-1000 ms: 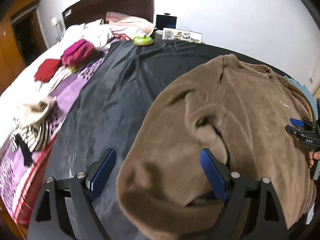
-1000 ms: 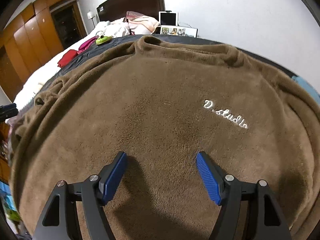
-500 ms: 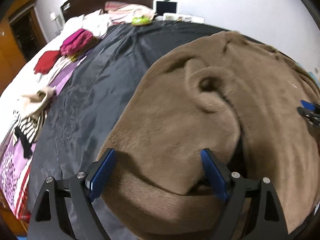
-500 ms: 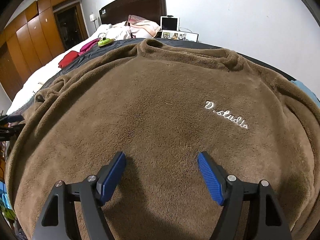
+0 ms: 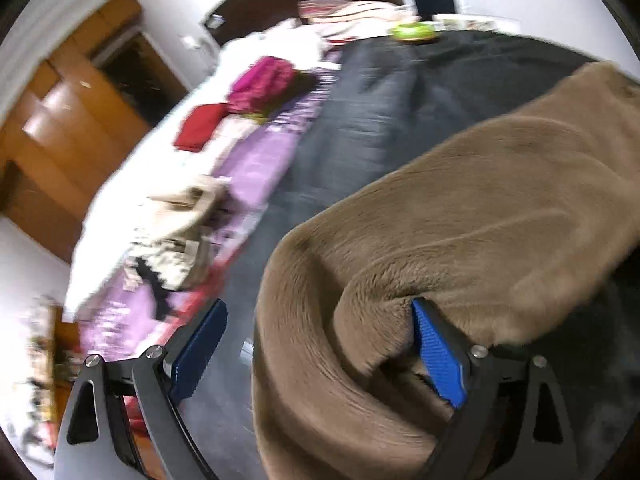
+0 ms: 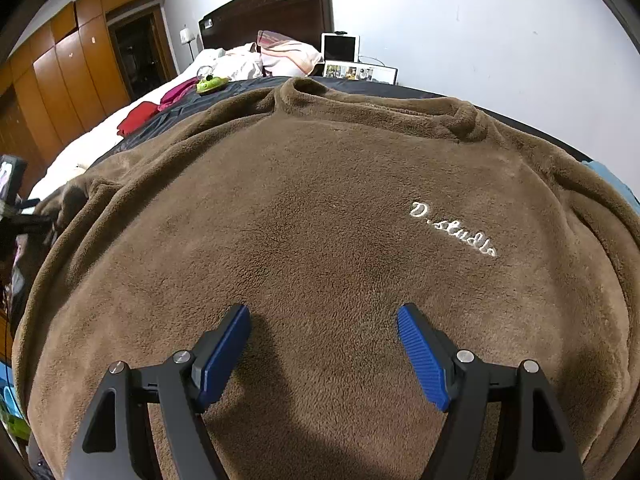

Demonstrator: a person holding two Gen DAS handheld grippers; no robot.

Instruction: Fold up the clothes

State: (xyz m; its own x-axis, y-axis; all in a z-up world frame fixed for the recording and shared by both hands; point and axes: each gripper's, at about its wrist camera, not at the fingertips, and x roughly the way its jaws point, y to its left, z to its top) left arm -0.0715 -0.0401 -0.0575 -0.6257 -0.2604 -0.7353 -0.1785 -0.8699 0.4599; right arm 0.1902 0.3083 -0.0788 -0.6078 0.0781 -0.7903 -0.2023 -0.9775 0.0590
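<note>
A brown fleece sweatshirt [image 6: 320, 208] with white script on the chest lies spread on a black sheet [image 5: 384, 112] on the bed. My right gripper [image 6: 324, 344] is open just above the sweatshirt's lower front, holding nothing. My left gripper [image 5: 320, 344] is open around the sweatshirt's [image 5: 460, 220] left sleeve and edge. Thick fleece bunches between the blue pads [image 5: 438, 356]. The left view is blurred. The left gripper also shows at the far left of the right wrist view [image 6: 24, 216].
Folded red [image 5: 200, 126] and magenta [image 5: 264, 84] clothes and a beige and striped pile [image 5: 180, 236] lie on the purple and white bedding at left. A green object [image 6: 210, 85], pillows, a tablet [image 6: 340, 49] and the dark headboard are at the far end. Wooden wardrobes [image 6: 64, 80] stand left.
My left gripper has swung left and tilted, and moved down onto the sleeve edge, so fleece now bunches between its pads. My right gripper has barely moved.
</note>
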